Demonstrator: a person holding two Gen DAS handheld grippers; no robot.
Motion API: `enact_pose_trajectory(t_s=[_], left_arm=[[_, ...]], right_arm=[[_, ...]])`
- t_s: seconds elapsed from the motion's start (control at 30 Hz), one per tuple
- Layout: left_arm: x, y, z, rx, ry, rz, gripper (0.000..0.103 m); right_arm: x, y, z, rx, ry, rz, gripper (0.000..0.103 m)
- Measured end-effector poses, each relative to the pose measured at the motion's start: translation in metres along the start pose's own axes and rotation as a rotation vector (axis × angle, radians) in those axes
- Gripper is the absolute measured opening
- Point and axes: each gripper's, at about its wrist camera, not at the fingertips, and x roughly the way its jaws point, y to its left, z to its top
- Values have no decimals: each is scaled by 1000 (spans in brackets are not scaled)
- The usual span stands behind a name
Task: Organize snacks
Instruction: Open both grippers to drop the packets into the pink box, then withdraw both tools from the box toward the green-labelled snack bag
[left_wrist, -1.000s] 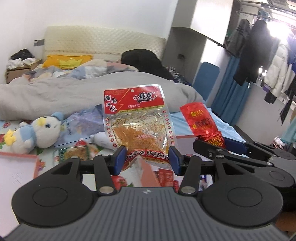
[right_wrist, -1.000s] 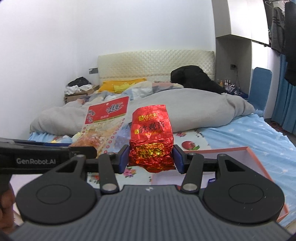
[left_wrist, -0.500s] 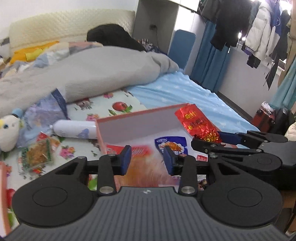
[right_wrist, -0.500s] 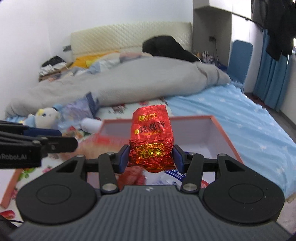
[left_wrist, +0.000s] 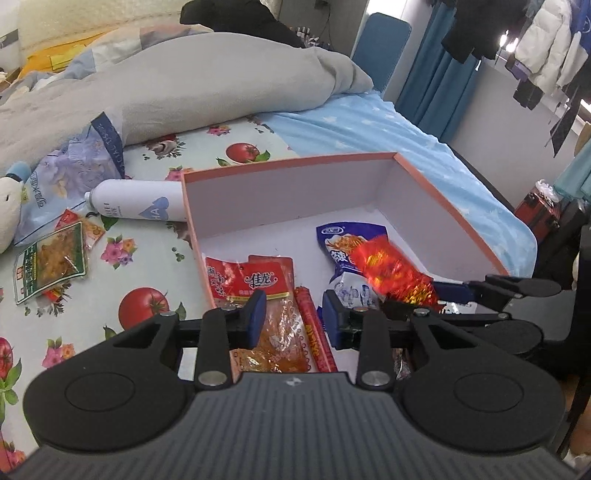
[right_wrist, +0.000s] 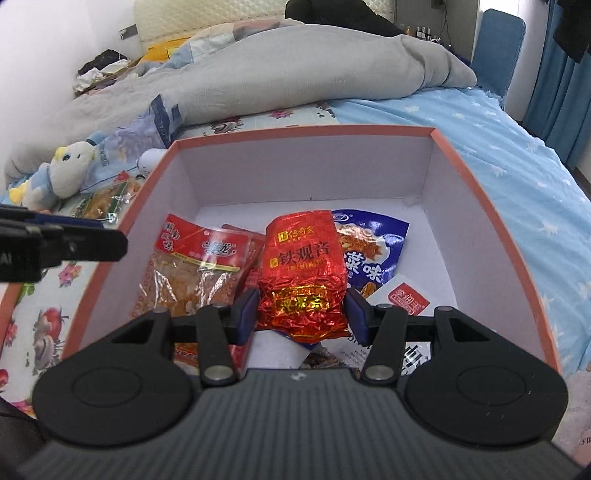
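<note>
An orange-rimmed box with white walls sits on the bed. Inside lie a clear snack packet with a red header, a blue snack bag and a thin red stick. My left gripper hovers over the clear packet. Its jaws are closing with nothing pinched between them. My right gripper is shut on a red foil packet, held upright just above the box floor. Each gripper shows at the edge of the other's view.
On the flowered sheet left of the box lie a white bottle, a green-labelled snack packet, a pale purple bag and a plush toy. A grey duvet is bunched behind the box.
The left gripper let go of the clear red-header packet, which now lies in the box. Both grippers sank and tipped down over the box. The right still holds the foil packet.
</note>
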Motion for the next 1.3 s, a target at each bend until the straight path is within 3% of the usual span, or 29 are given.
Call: enact_pose_trajectory(t_s=[0.13,0.3,0.47,1.07,1.23,1.3], left_arm=[[-7,6,0,-12,-6,0,40],[-20,17,-3,-45,-34,11,48],[-40,21,-9,-56,-84,26,49],[-112,48,-49,-84,-242,78,55],[-133,59,-66,-87,-254,109,61],[-140,65,-73,-96,-258,129,67]], right_arm=[[-4,-5,1,29,-10,7,65],[-17,-13,1,93,-44,32,65],[-34,-7,1,100,-100,35,65],[-88,48,-4,52,-291,89,65],[-102,59,-3,45,-334,115,65],[-104,66,-4,36,-337,133,65]])
